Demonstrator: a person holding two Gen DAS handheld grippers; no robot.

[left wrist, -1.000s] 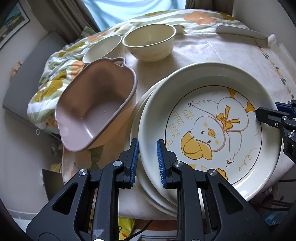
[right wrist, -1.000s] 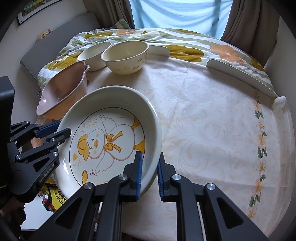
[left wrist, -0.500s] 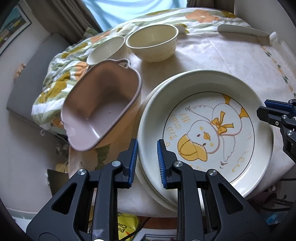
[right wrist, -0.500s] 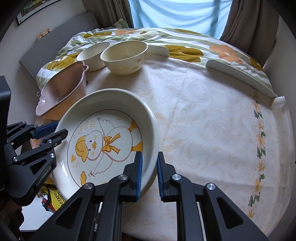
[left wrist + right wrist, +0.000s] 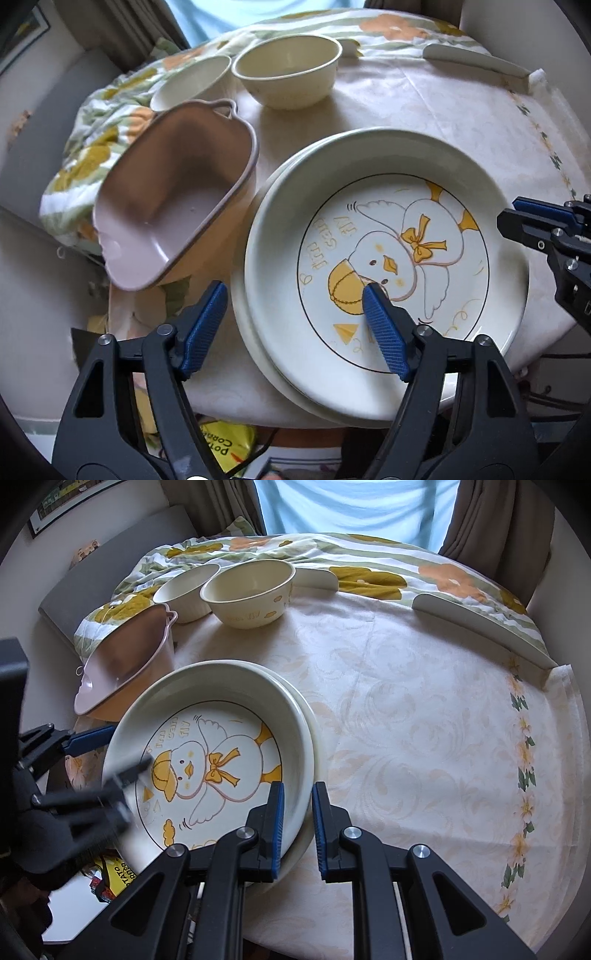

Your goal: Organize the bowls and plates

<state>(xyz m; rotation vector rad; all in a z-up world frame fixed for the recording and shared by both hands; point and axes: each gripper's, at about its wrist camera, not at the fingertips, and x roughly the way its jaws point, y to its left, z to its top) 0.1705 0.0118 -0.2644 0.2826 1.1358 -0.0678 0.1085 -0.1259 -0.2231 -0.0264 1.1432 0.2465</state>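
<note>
A cream plate with a duck drawing (image 5: 388, 251) (image 5: 207, 760) lies nested on a second cream plate (image 5: 255, 332) (image 5: 314, 716) at the table's near left edge. My left gripper (image 5: 295, 325) has its jaws opening wide. The duck plate's near rim lies between them, and neither pad touches it. In the right wrist view the left gripper (image 5: 129, 747) is blurred at the plate's left side. My right gripper (image 5: 297, 823) (image 5: 511, 214) is shut on the duck plate's right rim.
A pink handled dish (image 5: 173, 206) (image 5: 125, 664) leans tilted left of the plates. Behind it stand a cream bowl (image 5: 288, 74) (image 5: 247, 590) and a smaller white bowl (image 5: 192, 85) (image 5: 184, 590). A patterned tablecloth (image 5: 424, 738) stretches bare to the right. A floral blanket (image 5: 369, 554) lies behind.
The duck plate has sunk onto the plate beneath. My left gripper has let go of its rim and spread its jaws. The right gripper keeps its grip.
</note>
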